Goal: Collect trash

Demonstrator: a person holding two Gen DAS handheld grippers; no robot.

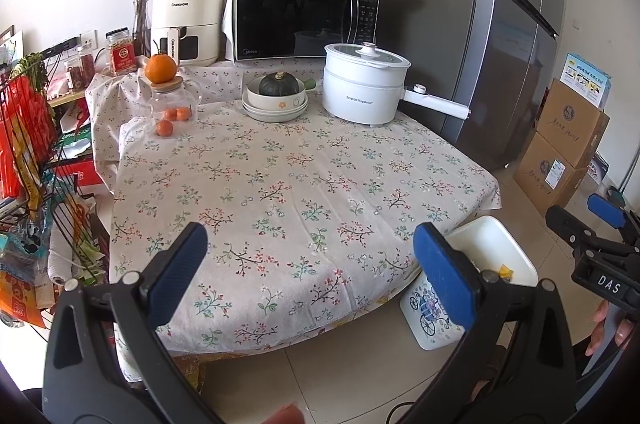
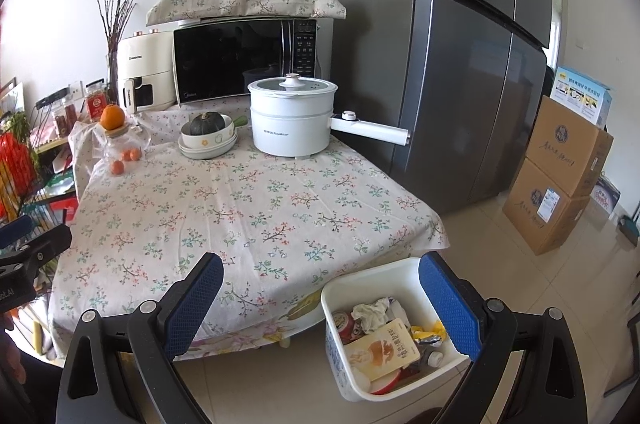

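With the white bin (image 2: 400, 328) as landmark, the left gripper (image 1: 312, 272) gapes wide and empty over the tablecloth's (image 1: 280, 183) bare front edge left of it, while the right gripper (image 2: 324, 308), equally spread and empty, straddles the bin's trash-filled mouth (image 2: 384, 340) beside the table corner.

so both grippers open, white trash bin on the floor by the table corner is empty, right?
Not empty. The right wrist view shows the white trash bin holding crumpled paper, a can and wrappers. The left gripper and right gripper are both open, as you said.
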